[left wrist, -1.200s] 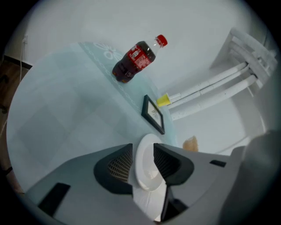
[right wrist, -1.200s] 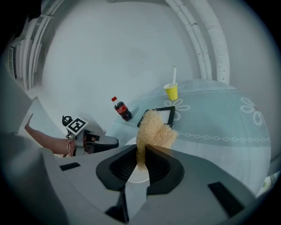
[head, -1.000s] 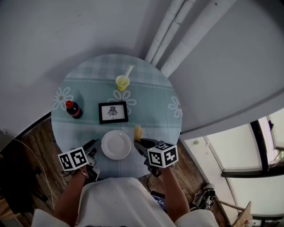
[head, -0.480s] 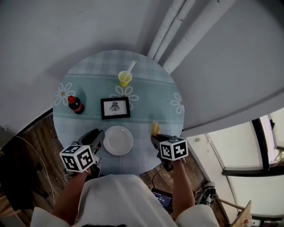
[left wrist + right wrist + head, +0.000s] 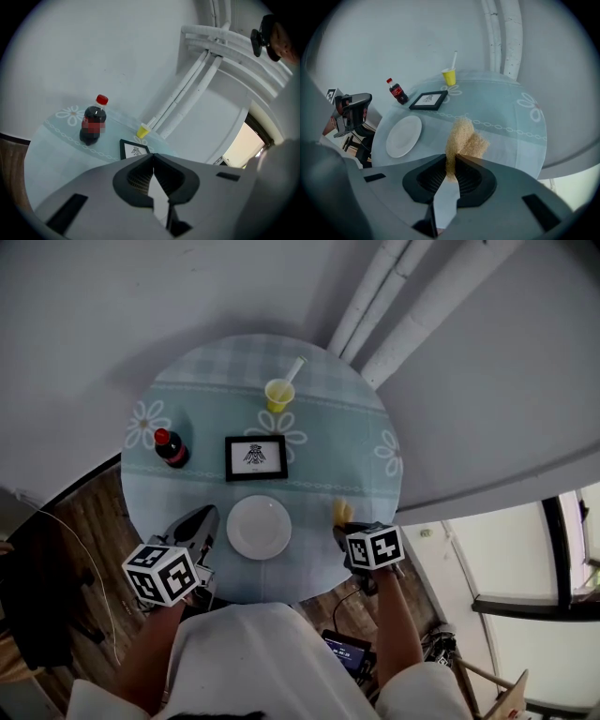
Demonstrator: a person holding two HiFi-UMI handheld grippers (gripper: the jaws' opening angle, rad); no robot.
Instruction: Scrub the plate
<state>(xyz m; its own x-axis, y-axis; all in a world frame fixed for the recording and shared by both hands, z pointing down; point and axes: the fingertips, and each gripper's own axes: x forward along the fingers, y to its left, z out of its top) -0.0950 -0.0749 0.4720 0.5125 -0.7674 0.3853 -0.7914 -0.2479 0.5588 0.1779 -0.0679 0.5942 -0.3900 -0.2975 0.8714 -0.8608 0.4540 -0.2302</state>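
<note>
The white plate [image 5: 259, 527] [image 5: 404, 136] lies empty on the near part of the round table [image 5: 319, 484]. My left gripper [image 5: 207, 515] [image 5: 152, 157] hovers just left of the plate, raised and apart from it. Its jaws have just been closing and now meet with nothing between them. My right gripper [image 5: 343, 527] [image 5: 454, 157] is shut on a tan scrubbing sponge [image 5: 343, 512] [image 5: 464, 138]. It holds the sponge over the table's right front part, well right of the plate.
Behind the plate lies a black-framed picture [image 5: 256, 457] [image 5: 135, 150]. A cola bottle with a red cap [image 5: 171, 447] [image 5: 93, 124] stands at the left. A yellow cup with a straw [image 5: 278, 393] [image 5: 449, 76] stands at the back. White pipes [image 5: 375, 296] run up the wall.
The left gripper has risen from the plate's left edge and its jaws have shut. The right gripper has carried the sponge rightward, away from the plate's rim.
</note>
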